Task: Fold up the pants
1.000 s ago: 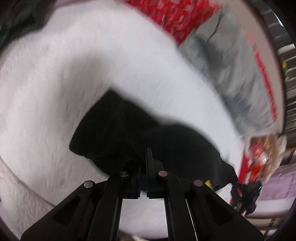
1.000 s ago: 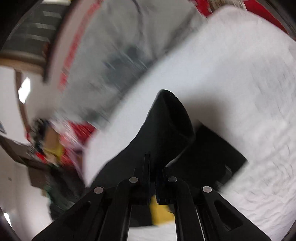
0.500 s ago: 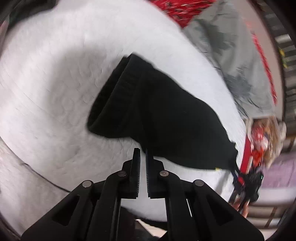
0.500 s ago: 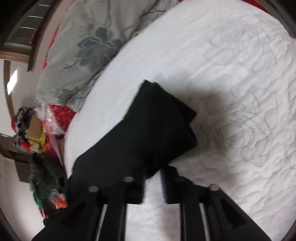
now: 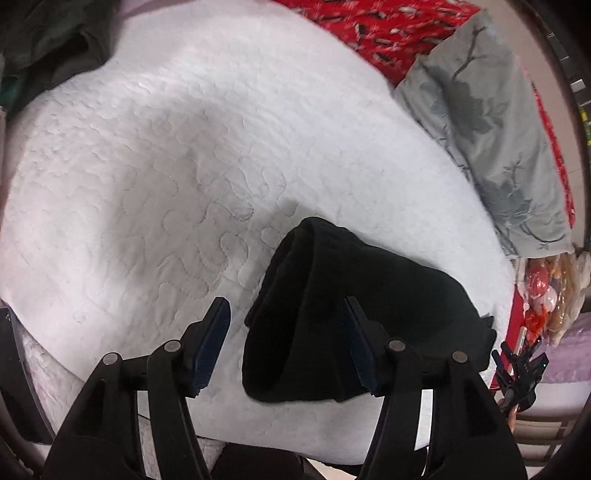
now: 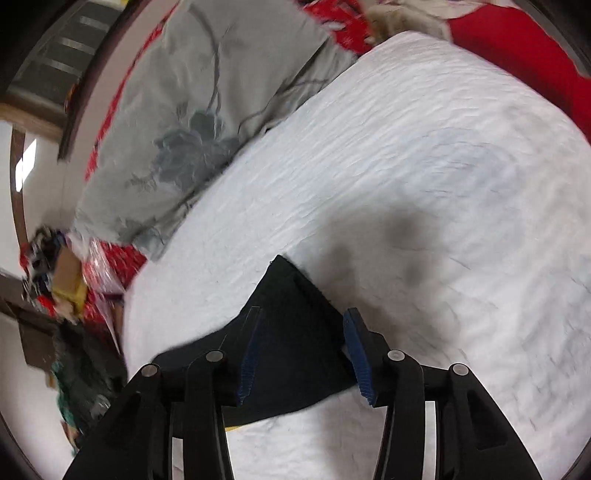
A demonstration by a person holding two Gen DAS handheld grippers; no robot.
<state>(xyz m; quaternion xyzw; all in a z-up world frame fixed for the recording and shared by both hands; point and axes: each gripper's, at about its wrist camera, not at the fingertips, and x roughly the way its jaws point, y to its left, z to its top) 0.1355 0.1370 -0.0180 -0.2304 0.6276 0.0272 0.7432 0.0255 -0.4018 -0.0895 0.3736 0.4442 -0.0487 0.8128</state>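
Observation:
The black pants (image 5: 354, 314) lie folded in a thick bundle on the white quilted bed (image 5: 184, 166). My left gripper (image 5: 286, 306) is open, its fingers standing either side of the bundle's left end, holding nothing. In the right wrist view the pants (image 6: 295, 343) show as a flat black wedge near the bed's edge. My right gripper (image 6: 301, 317) is open above that wedge, holding nothing.
A grey flowered pillow (image 5: 487, 122) lies at the bed's right side on a red patterned cover (image 5: 376, 26); it also shows in the right wrist view (image 6: 207, 103). Dark clothing (image 5: 48, 40) lies at the top left. Clutter (image 6: 62, 280) sits beside the bed.
Both grippers were shut on the pants a second ago. They have opened and let go, and the folded pants now lie on the bed. Both grippers have drawn back slightly.

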